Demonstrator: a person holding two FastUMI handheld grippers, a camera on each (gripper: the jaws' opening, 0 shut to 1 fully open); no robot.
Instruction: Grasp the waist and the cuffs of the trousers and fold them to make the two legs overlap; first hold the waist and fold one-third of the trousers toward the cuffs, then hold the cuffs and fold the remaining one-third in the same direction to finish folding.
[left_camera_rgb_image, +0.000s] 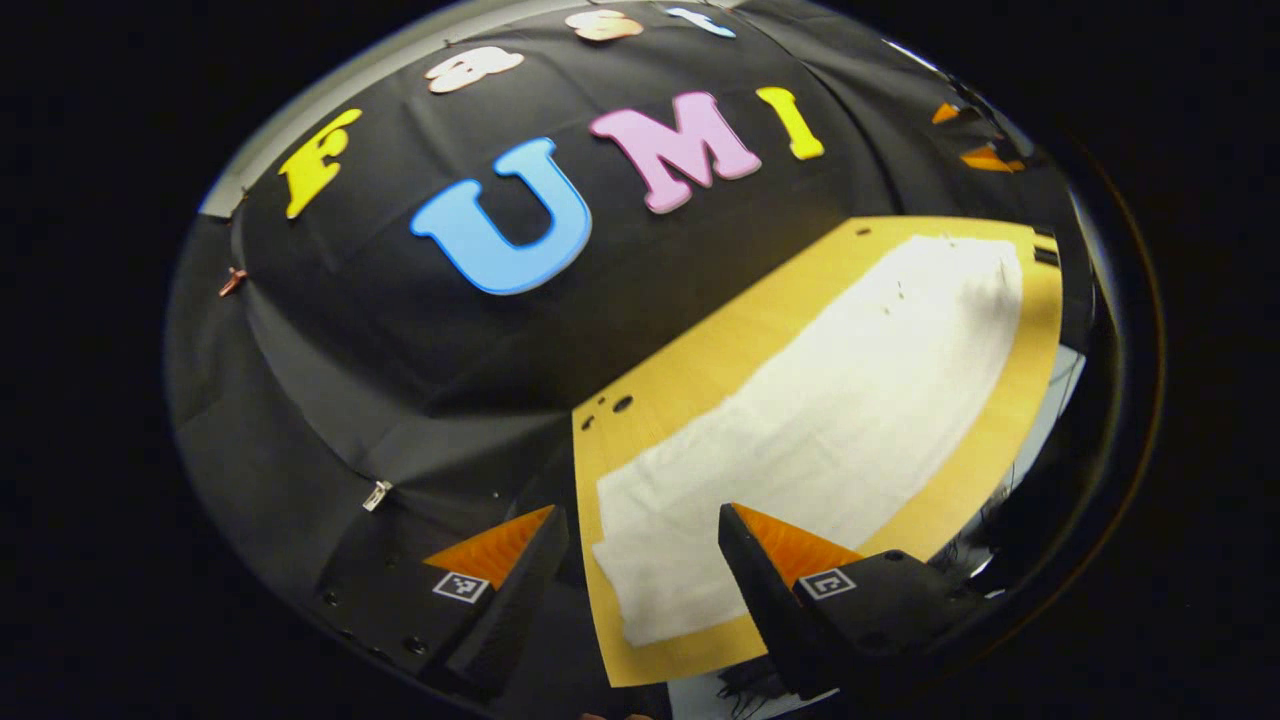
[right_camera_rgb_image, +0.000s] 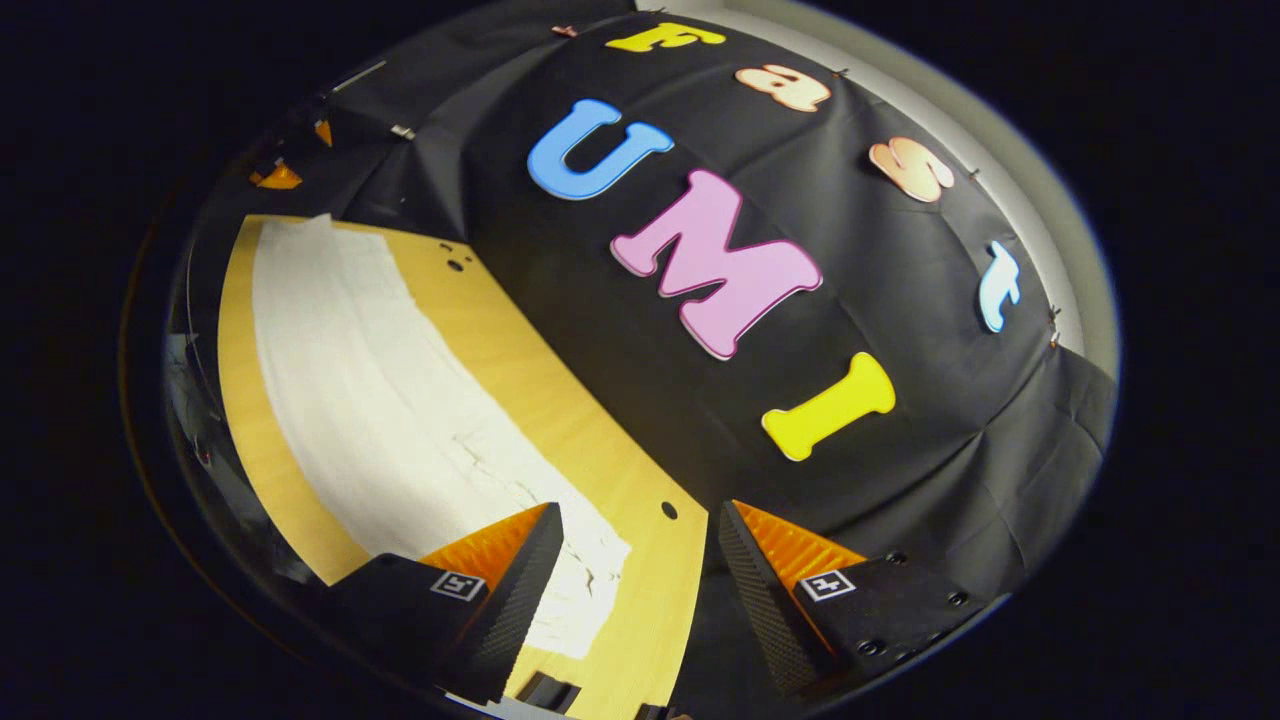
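The white trousers (left_camera_rgb_image: 820, 420) lie flat on a yellow wooden table (left_camera_rgb_image: 690, 370), stretched lengthwise as one long, narrow strip — the cloth looks smooth along most of its length, with a few small wrinkles. In the left gripper view one end of the strip sits near the table's edge, just ahead of the left gripper (left_camera_rgb_image: 640, 530); the other end reaches toward the far corner of the table. In the right gripper view the same trousers (right_camera_rgb_image: 380, 400) run from the far corner down to the right gripper (right_camera_rgb_image: 635, 530), and fine creases show in the cloth near this end.

The table's bare wood (right_camera_rgb_image: 560, 380) borders the trousers on both long sides, and a few small round holes (left_camera_rgb_image: 610, 408) are drilled through it beside the cloth.

Both grippers hang above the table with their jaws spread wide and nothing between them — neither touches the trousers. A small square black-and-white marker (left_camera_rgb_image: 826, 583) sits on each finger; its pattern is no readable writing.

Behind the table hangs the booth's black cloth wall (left_camera_rgb_image: 400, 330).
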